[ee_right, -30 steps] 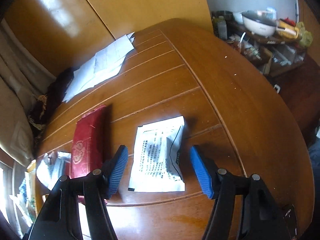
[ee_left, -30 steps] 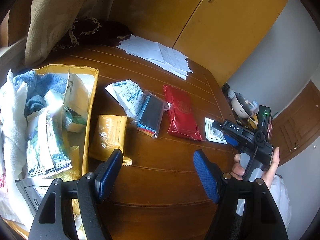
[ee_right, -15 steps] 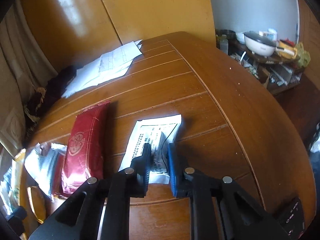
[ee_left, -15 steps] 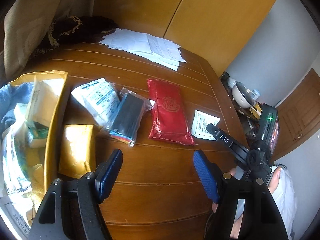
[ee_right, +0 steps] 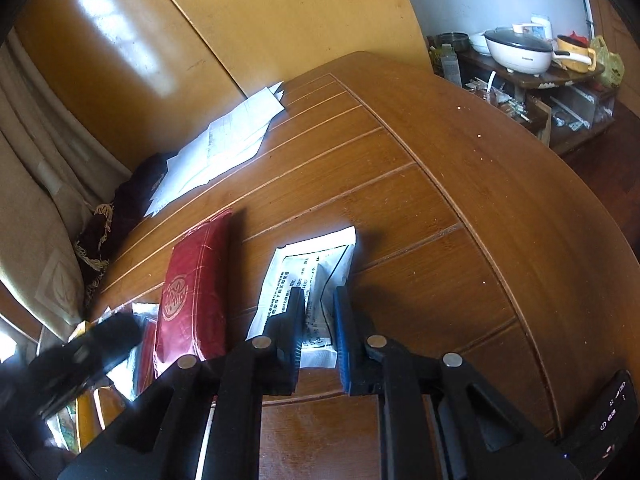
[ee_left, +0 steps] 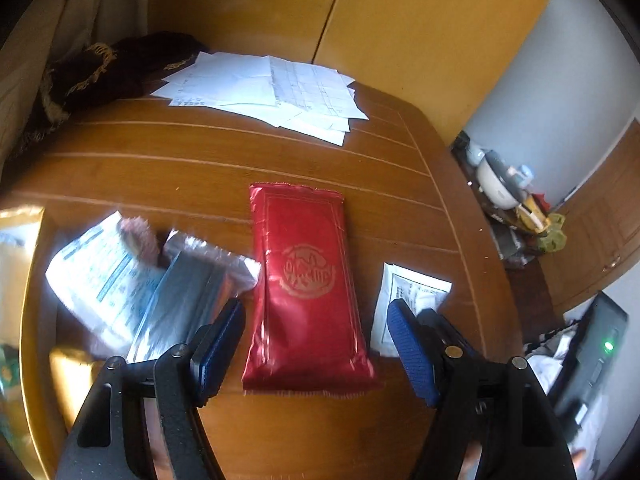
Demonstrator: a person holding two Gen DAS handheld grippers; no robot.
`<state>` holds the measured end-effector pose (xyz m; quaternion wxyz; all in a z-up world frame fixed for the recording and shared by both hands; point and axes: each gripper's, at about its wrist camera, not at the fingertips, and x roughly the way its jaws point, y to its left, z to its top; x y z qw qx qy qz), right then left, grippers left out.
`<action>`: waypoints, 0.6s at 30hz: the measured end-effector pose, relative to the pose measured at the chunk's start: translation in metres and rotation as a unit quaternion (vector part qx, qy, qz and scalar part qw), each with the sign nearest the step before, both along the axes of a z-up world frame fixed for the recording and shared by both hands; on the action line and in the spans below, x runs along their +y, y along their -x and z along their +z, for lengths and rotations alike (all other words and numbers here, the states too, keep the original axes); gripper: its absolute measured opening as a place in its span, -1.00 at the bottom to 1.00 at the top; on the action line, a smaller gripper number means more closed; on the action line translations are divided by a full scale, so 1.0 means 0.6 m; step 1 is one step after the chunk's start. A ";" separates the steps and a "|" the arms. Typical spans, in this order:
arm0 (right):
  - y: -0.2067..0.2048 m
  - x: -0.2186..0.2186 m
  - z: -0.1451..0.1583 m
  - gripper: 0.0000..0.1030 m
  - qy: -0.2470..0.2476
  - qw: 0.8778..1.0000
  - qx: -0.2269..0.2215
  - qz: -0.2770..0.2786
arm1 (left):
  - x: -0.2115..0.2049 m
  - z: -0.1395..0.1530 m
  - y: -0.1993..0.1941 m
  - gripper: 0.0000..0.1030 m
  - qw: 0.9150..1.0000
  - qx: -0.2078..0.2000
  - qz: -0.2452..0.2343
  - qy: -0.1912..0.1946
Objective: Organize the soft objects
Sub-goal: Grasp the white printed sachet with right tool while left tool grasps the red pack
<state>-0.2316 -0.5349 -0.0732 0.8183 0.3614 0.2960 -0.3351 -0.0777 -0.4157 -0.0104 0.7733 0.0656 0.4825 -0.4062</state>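
Note:
A red foil packet lies flat on the wooden table. My left gripper hovers open just above its near end, and its blue pads stand on either side of the packet in the view. A white printed sachet lies to the right of the red packet. My right gripper is shut on the sachet's near edge, and the sachet still rests on the table. From the left wrist view the sachet shows partly behind the left gripper's right finger.
Left of the red packet lie a clear-bagged dark pack, a white-and-blue packet and a gold packet, beside a yellow box's edge. Loose papers and a dark fringed cloth sit at the back. A cluttered shelf stands beyond the table's right edge.
My left gripper has swept right, from beside the yellow box to over the red packet, staying open. My right gripper has closed on the white sachet.

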 end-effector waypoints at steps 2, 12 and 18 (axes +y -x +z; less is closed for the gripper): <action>-0.003 0.001 0.000 -0.72 0.000 1.000 0.000 0.002 | -0.021 -0.011 -0.007 0.49 1.000 0.002 -0.006 -0.016; -0.003 0.002 -0.001 -0.72 0.000 1.000 -0.001 0.005 | -0.072 -0.050 -0.007 0.49 0.994 -0.046 -0.019 -0.097; -0.002 0.000 -0.002 -0.72 -0.003 1.000 -0.005 0.004 | -0.048 -0.056 0.002 0.22 0.996 -0.056 -0.005 -0.075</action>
